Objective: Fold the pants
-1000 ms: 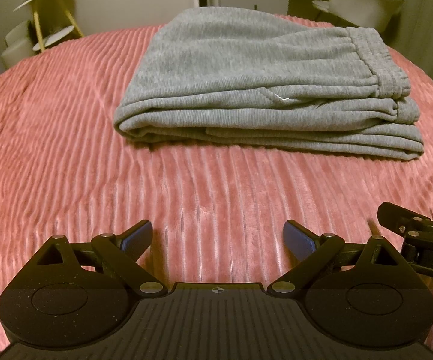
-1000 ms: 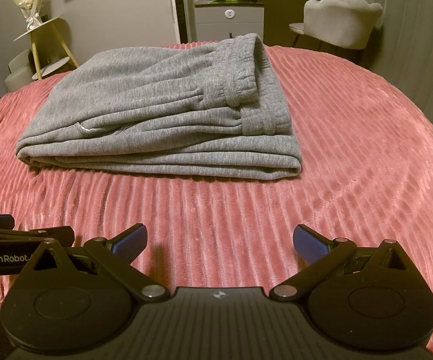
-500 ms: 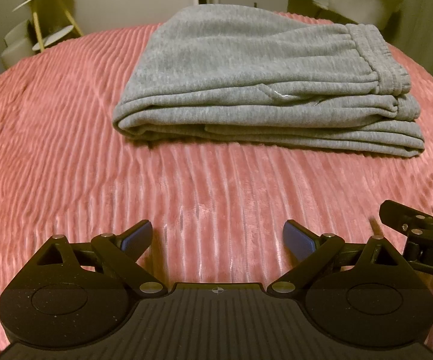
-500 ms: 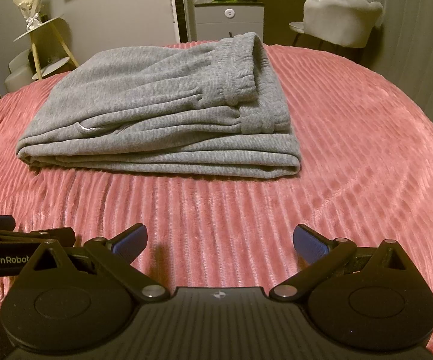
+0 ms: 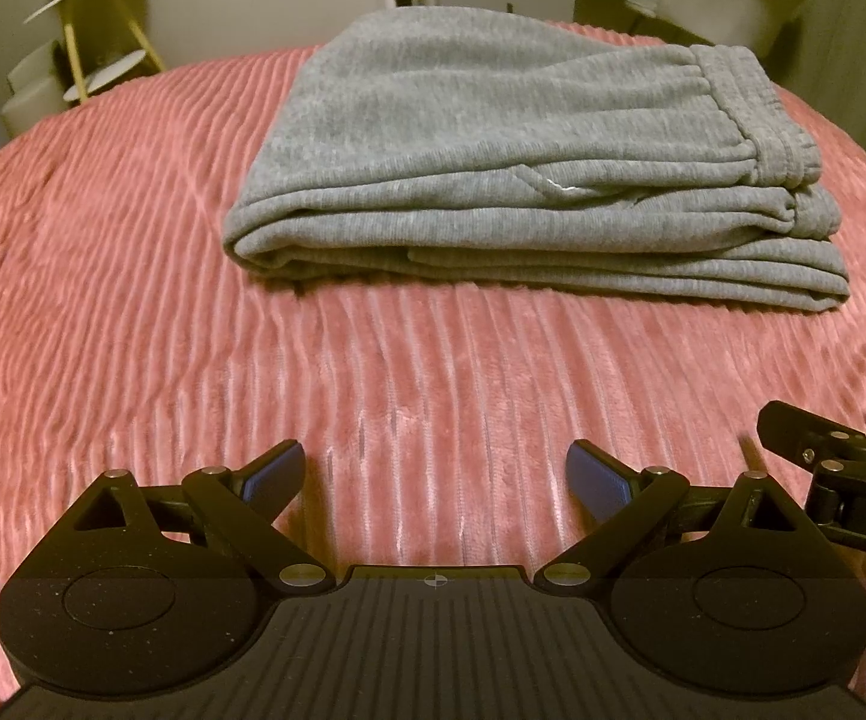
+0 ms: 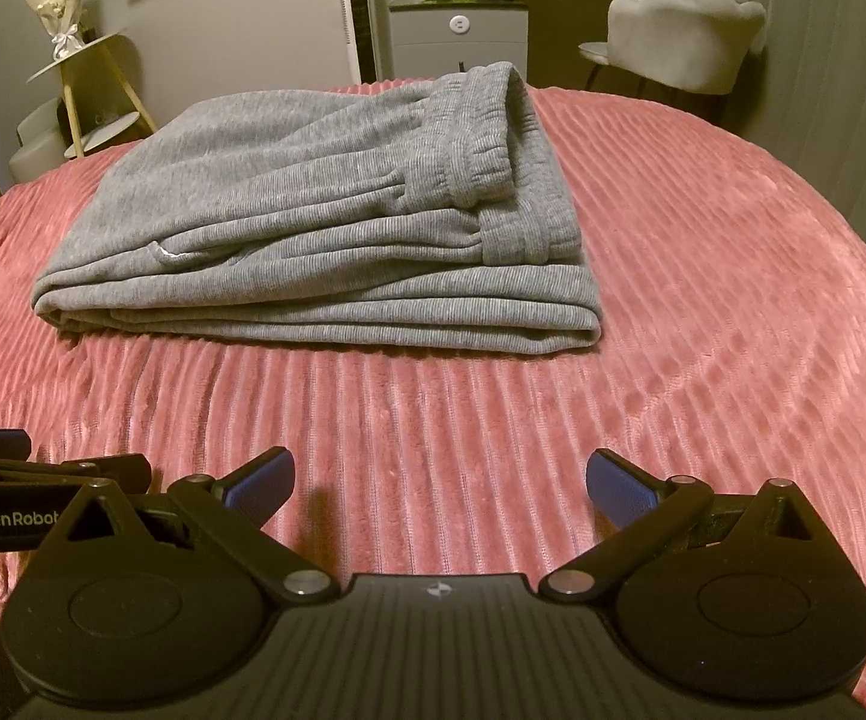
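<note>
Pants (image 5: 529, 180), grey and folded into a flat stack, lie on the pink blanket (image 5: 132, 300) in the upper middle of the left wrist view, waistband at the right. The left gripper (image 5: 436, 474) sits at the bottom edge, fingers spread, empty, well apart from them. At the right edge a black part, probably the right gripper, pokes in.

In the right wrist view the pants (image 6: 324, 228) lie upper centre-left. The right gripper (image 6: 439, 477) at the bottom is likewise spread, empty, clear of the cloth.

The folded pants (image 5: 529, 180) sit slightly lower in the left wrist view than a second ago
</note>
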Tool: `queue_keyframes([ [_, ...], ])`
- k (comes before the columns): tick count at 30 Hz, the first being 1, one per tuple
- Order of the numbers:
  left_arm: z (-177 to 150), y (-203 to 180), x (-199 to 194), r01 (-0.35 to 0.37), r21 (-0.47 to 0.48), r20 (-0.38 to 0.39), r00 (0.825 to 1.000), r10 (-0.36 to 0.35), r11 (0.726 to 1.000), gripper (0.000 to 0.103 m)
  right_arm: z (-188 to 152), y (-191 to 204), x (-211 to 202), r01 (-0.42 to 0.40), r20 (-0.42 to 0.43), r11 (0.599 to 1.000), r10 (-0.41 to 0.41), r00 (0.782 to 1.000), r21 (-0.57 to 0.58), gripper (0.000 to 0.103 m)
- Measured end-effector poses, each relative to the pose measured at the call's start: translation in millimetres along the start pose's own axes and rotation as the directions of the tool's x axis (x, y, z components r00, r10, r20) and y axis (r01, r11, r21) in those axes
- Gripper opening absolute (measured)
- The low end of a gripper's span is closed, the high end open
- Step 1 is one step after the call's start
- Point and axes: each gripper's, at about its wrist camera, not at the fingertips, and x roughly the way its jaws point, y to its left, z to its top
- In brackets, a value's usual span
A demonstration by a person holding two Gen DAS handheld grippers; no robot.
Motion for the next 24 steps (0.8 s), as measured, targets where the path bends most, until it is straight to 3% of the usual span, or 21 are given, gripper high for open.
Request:
queue_keyframes([
  [24, -0.2, -0.3, 1.0, -0.001, 0.006, -0.001, 1.0, 0.001, 1.0, 0.097, -1.7, 0.0, -1.7, -0.004, 0.008, 1.0, 0.004, 1.0, -0.017, 0.103],
])
